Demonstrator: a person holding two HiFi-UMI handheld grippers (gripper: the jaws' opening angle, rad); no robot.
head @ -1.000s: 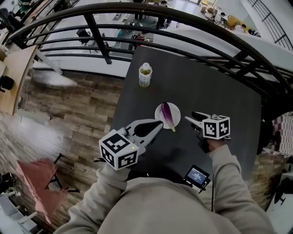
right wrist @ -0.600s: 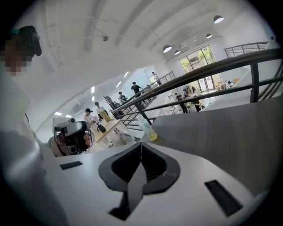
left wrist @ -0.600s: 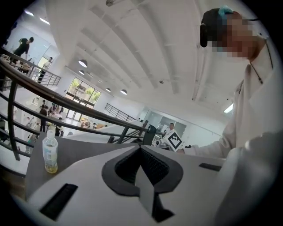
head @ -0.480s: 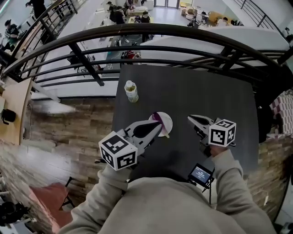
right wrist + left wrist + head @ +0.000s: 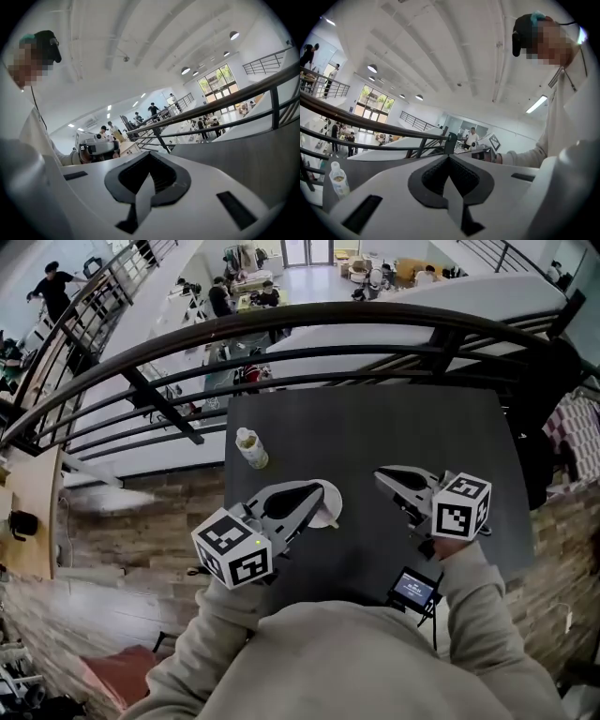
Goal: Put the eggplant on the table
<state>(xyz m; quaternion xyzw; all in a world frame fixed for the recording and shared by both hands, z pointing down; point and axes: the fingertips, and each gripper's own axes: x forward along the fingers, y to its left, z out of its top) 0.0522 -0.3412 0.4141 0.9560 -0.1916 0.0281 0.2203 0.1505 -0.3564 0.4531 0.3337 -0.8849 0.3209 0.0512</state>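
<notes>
A white plate [image 5: 331, 509] rests on the dark grey table [image 5: 394, 427], mostly covered by my left gripper [image 5: 322, 489]. The eggplant is hidden behind that gripper in the head view, and neither gripper view shows it. My left gripper hangs above the plate, jaws shut with nothing between them [image 5: 449, 157]. My right gripper [image 5: 380, 474] is held to the right of the plate, apart from it, also shut and empty [image 5: 149, 154]. Both gripper views look out level over the table toward the hall.
A plastic bottle [image 5: 249, 448] stands near the table's left edge and shows again in the left gripper view [image 5: 339, 178]. A black railing [image 5: 281, 324] curves past the table's far side. A small screen device [image 5: 412, 589] hangs at the person's waist.
Both grippers have risen above the table. The right jaws, apart a second ago, have come together. The eggplant, seen on the plate earlier, is now covered by the left gripper.
</notes>
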